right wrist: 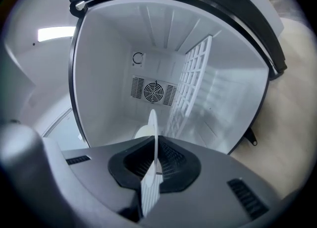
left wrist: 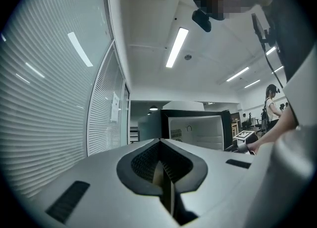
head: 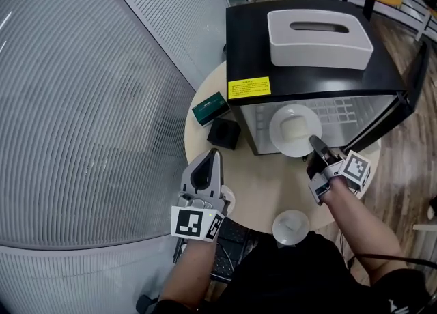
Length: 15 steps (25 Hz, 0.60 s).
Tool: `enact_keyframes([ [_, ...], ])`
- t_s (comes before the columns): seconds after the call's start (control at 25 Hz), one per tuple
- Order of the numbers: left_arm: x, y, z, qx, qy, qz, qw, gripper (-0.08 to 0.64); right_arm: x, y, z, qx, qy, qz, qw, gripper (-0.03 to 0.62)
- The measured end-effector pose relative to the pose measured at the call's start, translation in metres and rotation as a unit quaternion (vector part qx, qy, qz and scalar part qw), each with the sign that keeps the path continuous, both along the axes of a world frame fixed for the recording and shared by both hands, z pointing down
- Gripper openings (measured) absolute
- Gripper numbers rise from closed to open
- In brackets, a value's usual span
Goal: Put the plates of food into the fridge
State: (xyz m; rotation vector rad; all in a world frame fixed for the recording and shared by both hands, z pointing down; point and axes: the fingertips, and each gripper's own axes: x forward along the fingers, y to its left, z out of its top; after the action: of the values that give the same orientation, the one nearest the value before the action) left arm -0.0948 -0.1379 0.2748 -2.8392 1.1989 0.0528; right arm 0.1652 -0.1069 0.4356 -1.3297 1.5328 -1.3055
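At the open front of the black fridge [head: 246, 39], far right on the round worktop [head: 266, 183], the right gripper [head: 315, 147] is clamped on the near rim of a white plate [head: 295, 130] that carries a pale block of food and lies about level. Such a plate is judged stiff, smooth and breakable, its food loose, so a firm pinch on the rim, kept level, suits it. The left gripper [head: 213, 155] hovers with jaws together on nothing; a second plate [head: 290, 227] sits at the near edge.
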Motion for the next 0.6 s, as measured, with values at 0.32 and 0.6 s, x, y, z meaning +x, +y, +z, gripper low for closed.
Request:
enact_keyframes([
  [0.32,-0.003,-0.015,-0.001,-0.002,0.000,0.015,0.9999,0.003,-0.003,-0.024,-0.001,-0.006,-0.017,0.028,0.999,0.018],
  [0.6,-0.014,-0.026,0.007,-0.010,0.002,0.012,0.9999,0.003,-0.003,-0.040,0.013,-0.027,-0.014,0.047,0.998,0.018],
])
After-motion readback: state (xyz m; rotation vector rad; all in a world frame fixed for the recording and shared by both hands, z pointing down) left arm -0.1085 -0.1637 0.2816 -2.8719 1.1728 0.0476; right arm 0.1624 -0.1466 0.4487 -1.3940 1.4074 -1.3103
